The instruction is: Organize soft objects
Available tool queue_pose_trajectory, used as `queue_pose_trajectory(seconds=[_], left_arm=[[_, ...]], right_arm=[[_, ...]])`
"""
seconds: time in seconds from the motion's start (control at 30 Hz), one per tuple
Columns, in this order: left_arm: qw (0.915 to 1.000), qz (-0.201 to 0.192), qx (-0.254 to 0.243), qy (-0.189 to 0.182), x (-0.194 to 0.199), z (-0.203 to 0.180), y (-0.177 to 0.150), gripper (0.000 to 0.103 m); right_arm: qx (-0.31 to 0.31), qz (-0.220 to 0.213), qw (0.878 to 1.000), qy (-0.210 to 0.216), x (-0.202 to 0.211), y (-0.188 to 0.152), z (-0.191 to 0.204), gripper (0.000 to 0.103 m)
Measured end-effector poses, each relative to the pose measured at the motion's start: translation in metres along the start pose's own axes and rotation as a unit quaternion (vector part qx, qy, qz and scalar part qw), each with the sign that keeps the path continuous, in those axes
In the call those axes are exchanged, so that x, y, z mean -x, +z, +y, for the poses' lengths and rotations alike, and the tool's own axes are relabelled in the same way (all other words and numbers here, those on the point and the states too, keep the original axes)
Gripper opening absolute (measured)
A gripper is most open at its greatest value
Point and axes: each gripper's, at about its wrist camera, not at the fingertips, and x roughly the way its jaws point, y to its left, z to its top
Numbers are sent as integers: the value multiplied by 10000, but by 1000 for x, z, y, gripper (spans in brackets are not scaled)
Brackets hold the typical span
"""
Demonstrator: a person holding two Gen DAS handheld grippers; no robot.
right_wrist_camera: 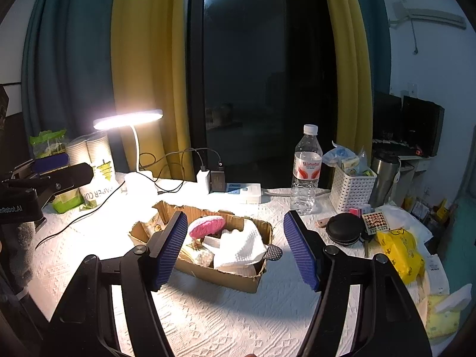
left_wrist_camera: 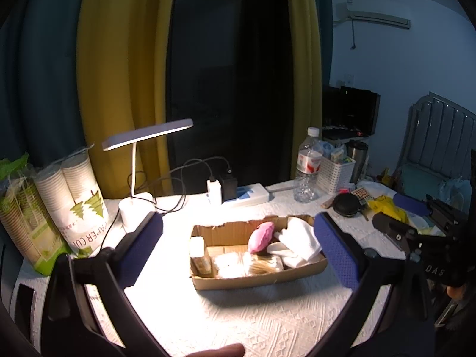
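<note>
Both tools are open and hold nothing, above the desk near the box.

The left tool (left_wrist_camera: 238,244) and the right tool (right_wrist_camera: 235,244) hang over the white desk (right_wrist_camera: 223,321), fingers wide apart, with the cardboard box (right_wrist_camera: 220,276) in front of them. The soft things are in the box: a pink puff (right_wrist_camera: 207,225) leans at the back, a white cloth (right_wrist_camera: 244,247) lies folded beside it, and cotton pads (left_wrist_camera: 227,263) and cotton sticks (left_wrist_camera: 266,264) sit at the front next to a small bottle (left_wrist_camera: 200,255). The box is light and full, I think. A tool that pushes in could tip it, slide it, or drag the cloth out. A grab at the puff could also catch the cloth. The lamp (right_wrist_camera: 128,119) glare makes the white things hard to tell apart.
</note>
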Motion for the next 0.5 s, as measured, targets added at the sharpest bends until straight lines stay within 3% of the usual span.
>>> queue_pose_trajectory(seconds=[0.5], left_arm=[[10000, 1, 60, 61, -12, 3, 4, 102]], right_arm=[[-23, 56, 10000, 15, -10, 3, -5, 70]])
